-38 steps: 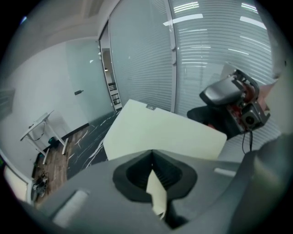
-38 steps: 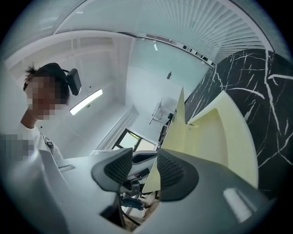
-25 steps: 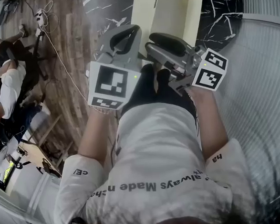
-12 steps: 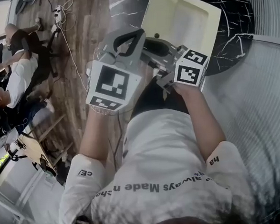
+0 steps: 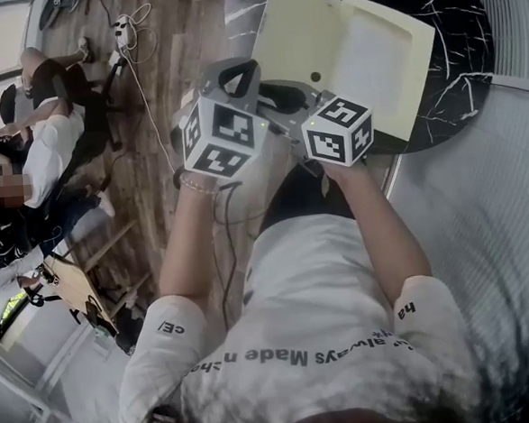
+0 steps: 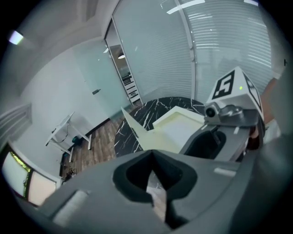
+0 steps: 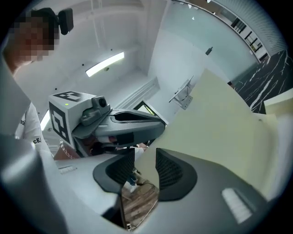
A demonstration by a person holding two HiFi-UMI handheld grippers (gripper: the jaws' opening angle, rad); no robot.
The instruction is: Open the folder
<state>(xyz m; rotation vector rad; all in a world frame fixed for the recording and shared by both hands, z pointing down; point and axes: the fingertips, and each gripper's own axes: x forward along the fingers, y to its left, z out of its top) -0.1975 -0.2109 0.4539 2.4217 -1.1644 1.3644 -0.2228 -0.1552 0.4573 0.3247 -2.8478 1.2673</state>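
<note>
— Well, was there any writing to read?
— Only on the shirt (image 5: 297, 285): "always Made" ran upside down across it, with "CE" on a sleeve.
— And the room?
— A round black surface (image 5: 449, 12) veined in white, a wood-plank floor (image 5: 165, 141), white slatted blinds (image 6: 219, 41), and a seated person (image 5: 47, 144) off to the left.
— Where was the folder?
— The cream folder (image 5: 376, 58) lay on that surface near its edge, with its cover (image 5: 292, 28) lifted on the left. Its long side seemed to run away from the wearer.
— And the grippers?
— The right gripper (image 7: 145, 169) had the cover's edge between closing jaws that were not yet pinching it. The left gripper (image 6: 153, 170) was closed and empty, just beside it.
</note>
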